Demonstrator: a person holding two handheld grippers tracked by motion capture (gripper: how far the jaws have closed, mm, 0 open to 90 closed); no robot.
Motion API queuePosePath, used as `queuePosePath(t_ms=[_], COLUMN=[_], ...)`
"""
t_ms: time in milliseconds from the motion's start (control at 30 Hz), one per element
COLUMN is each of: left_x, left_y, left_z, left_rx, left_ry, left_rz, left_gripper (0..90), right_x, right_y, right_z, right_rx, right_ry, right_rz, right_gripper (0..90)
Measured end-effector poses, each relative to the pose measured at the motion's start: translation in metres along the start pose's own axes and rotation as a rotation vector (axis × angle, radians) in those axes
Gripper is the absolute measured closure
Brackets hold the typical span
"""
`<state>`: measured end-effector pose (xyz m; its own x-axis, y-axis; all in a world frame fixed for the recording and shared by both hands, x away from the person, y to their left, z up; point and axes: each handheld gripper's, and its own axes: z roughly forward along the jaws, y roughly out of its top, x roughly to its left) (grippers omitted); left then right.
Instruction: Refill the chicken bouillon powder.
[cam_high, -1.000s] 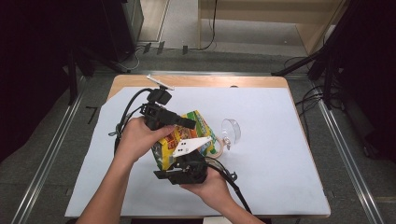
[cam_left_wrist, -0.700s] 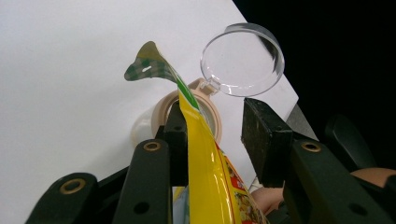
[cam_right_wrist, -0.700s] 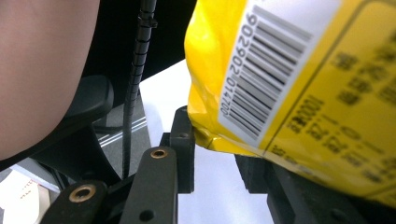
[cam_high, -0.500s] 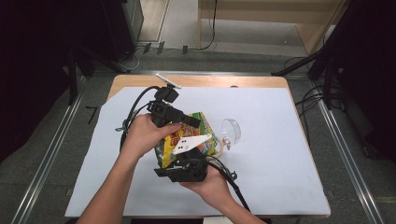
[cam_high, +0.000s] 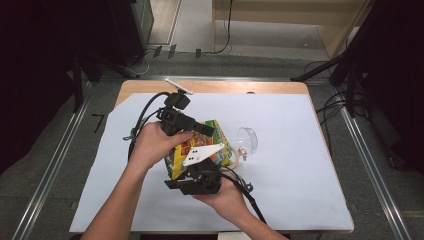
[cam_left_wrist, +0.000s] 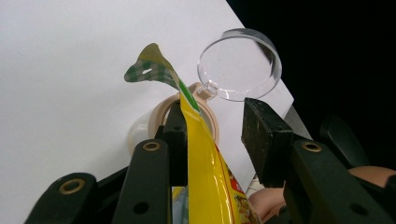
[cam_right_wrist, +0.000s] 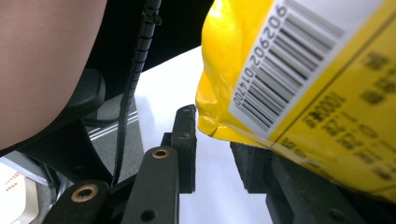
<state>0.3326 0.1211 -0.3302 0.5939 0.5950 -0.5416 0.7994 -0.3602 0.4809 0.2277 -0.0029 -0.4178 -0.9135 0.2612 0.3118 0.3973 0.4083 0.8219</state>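
A yellow and green snack bag (cam_high: 220, 137) hangs between my two grippers above the white sheet. In the left gripper view my left gripper (cam_left_wrist: 212, 109) stands open around the bag's top edge (cam_left_wrist: 205, 177). The foil lies against one pad, and the other pad stands well apart from it. From the high view the left gripper (cam_high: 205, 129) points right over the bag. My right gripper (cam_high: 192, 165) is under the bag's near end. In its own view the right gripper (cam_right_wrist: 212, 126) has the bag's barcode corner (cam_right_wrist: 317, 70) wedged between its pad tips.
A clear round lid (cam_high: 247, 140) stands hinged on a beige-rimmed jar (cam_high: 233, 159) right of the bag; the left gripper view looks down on the lid (cam_left_wrist: 238, 70). The white sheet (cam_high: 300, 165) covers the wooden table (cam_high: 225, 87). Black cables trail from both grippers.
The left gripper has edged slightly to the right over the bag. The right gripper and the jar have stayed put.
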Motion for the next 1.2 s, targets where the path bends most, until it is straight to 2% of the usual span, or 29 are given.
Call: queuePosePath(t_ms=[367,800,933,1200], left_x=[-0.0057,-0.0033,-0.0044,-0.0036], left_y=[-0.0015,-0.0034,-0.0037,-0.0052], left_z=[-0.0006,-0.0012,-0.0009,-0.0013], left_rx=[-0.003,-0.006,-0.006,-0.01], left_ry=[-0.001,-0.001,-0.002,0.002], left_rz=[0.022,0.006,0.015,0.005], left_gripper=[64.2,64.0,62.1,66.8], right_x=[-0.0016,0.0004,0.0003,0.0005], right_y=[-0.0011,-0.0018,-0.0029,-0.0037], right_z=[0.0009,0.0011,0.0007,0.0008], right_rx=[-0.009,-0.012,-0.015,-0.013], right_ry=[0.007,0.005,0.004,0.002], right_rz=[0.007,0.0,-0.007,-0.002], right_gripper=[73.7,72.9,72.9,73.0])
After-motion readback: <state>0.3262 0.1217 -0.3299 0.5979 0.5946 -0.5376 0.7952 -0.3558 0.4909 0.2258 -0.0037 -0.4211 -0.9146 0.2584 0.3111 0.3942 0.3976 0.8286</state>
